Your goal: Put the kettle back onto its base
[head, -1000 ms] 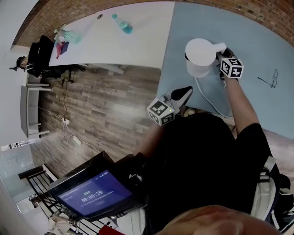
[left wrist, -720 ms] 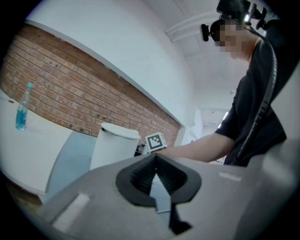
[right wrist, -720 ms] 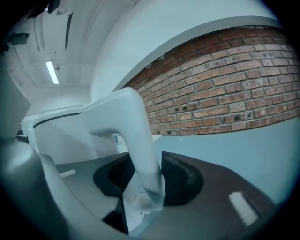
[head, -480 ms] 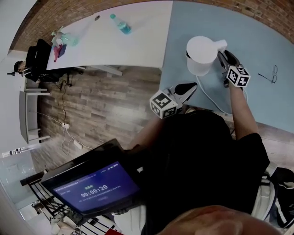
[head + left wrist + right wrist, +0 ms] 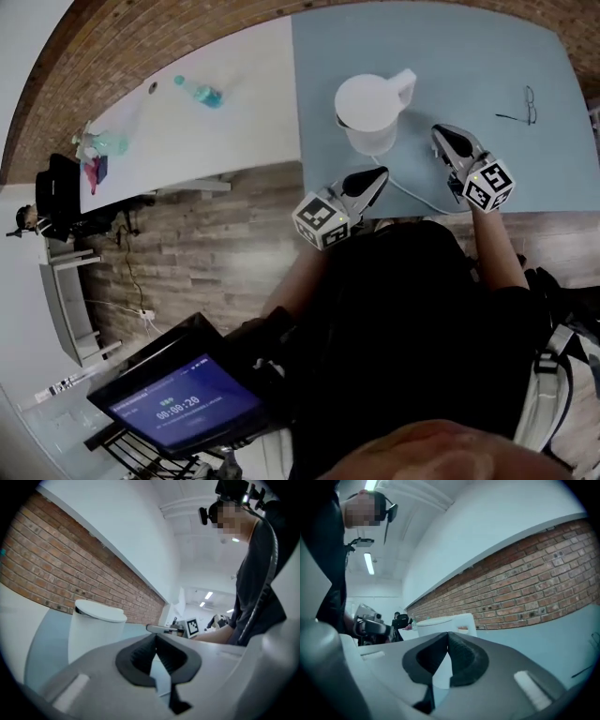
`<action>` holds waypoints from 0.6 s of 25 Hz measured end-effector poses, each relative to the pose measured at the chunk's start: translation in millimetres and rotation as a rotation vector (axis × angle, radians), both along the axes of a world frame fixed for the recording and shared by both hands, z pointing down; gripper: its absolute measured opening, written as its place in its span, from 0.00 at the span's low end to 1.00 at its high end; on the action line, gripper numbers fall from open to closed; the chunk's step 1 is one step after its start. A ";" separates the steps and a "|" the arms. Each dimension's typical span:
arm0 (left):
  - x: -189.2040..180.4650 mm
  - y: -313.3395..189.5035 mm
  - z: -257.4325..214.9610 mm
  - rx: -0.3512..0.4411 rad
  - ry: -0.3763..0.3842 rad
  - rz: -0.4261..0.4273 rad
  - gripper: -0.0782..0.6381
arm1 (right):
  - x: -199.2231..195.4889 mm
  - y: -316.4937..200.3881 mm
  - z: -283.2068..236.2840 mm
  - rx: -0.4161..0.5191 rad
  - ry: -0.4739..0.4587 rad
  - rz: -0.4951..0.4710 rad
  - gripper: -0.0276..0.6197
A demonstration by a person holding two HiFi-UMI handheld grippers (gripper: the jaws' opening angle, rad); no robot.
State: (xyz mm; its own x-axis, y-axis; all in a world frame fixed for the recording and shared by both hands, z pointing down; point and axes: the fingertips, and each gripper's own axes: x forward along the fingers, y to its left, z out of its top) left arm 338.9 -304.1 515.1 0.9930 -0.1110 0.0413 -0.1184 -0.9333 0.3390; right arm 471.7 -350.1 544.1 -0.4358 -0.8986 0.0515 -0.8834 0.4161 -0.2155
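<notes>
The white kettle (image 5: 368,111) stands upright on the blue table (image 5: 469,56), its handle (image 5: 403,84) pointing to the far right. A white cord (image 5: 412,192) runs out from under it; the base itself is hidden beneath it. My right gripper (image 5: 441,137) hovers to the right of the kettle, apart from the handle; its jaws have just been closing and are shut on nothing. My left gripper (image 5: 375,174) is shut and empty, just in front of the kettle. The kettle (image 5: 93,630) also shows in the left gripper view, and the kettle (image 5: 445,623) in the right gripper view.
A pair of glasses (image 5: 520,101) lies at the table's far right. A white table (image 5: 216,112) adjoins on the left with a blue bottle (image 5: 199,92) on it. A dark screen (image 5: 178,398) is at the lower left. A brick wall (image 5: 525,597) runs behind the table.
My right gripper let go of the kettle's handle, drew back towards the person and shut. The kettle stayed upright in place. The left gripper barely moved.
</notes>
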 end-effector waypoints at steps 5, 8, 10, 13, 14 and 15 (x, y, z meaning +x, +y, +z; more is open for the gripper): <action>9.5 2.6 9.4 -0.006 0.002 0.053 0.11 | -10.0 43.9 -5.1 0.015 0.136 -0.030 0.05; 17.6 4.1 11.5 -0.009 0.000 0.086 0.11 | -9.5 59.0 -10.3 0.022 0.109 0.001 0.05; 21.0 2.6 14.1 -0.008 -0.007 0.100 0.11 | -10.8 62.6 -14.8 0.029 0.081 0.008 0.05; 22.5 -5.1 15.6 -0.010 -0.015 0.098 0.11 | -13.0 58.9 -9.9 0.017 0.073 -0.002 0.05; 22.6 -6.9 14.2 -0.008 -0.014 0.096 0.11 | -13.6 57.5 -7.8 0.014 0.074 -0.005 0.05; 22.5 -7.9 12.7 -0.006 -0.012 0.094 0.11 | -14.0 56.5 -6.4 0.011 0.075 -0.008 0.05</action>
State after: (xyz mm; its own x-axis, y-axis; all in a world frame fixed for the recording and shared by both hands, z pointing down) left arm 361.4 -312.0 527.8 0.9984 -0.0166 0.0533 -0.0340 -0.9386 0.3434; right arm 457.7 -293.6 537.7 -0.4380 -0.8959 0.0739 -0.8936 0.4250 -0.1442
